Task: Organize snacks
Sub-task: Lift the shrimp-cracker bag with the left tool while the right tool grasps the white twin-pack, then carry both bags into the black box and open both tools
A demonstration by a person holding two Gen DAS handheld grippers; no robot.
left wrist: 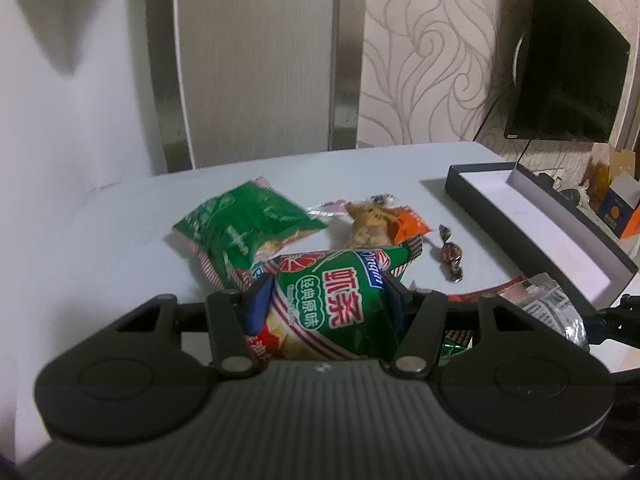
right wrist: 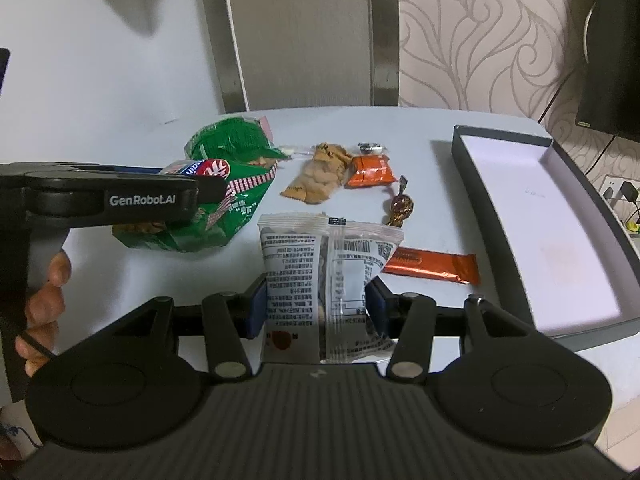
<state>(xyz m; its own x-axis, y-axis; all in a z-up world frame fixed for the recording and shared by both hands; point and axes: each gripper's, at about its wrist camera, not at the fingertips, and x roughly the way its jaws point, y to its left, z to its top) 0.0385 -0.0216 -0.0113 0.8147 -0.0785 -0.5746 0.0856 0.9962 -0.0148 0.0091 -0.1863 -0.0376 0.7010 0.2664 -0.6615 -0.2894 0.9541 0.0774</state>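
My left gripper [left wrist: 326, 300] is shut on a green chip bag [left wrist: 336, 300] and holds it above the table; the same bag shows in the right wrist view [right wrist: 224, 216] under the left gripper's body [right wrist: 116, 200]. My right gripper [right wrist: 318, 304] is shut on a clear and white nut packet [right wrist: 320, 276], also visible at the right of the left wrist view [left wrist: 556, 304]. A second green chip bag [left wrist: 244, 228] lies on the white table [left wrist: 100, 240] behind. The dark, white-lined open box [right wrist: 532, 208] stands at the right.
Loose on the table are a tan snack packet [right wrist: 320, 178], a small orange packet [right wrist: 370, 170], a brown wrapped candy [right wrist: 400, 206] and a long orange bar [right wrist: 436, 266]. A dark screen [left wrist: 568, 64] hangs on the patterned wall at right. A white wall stands at left.
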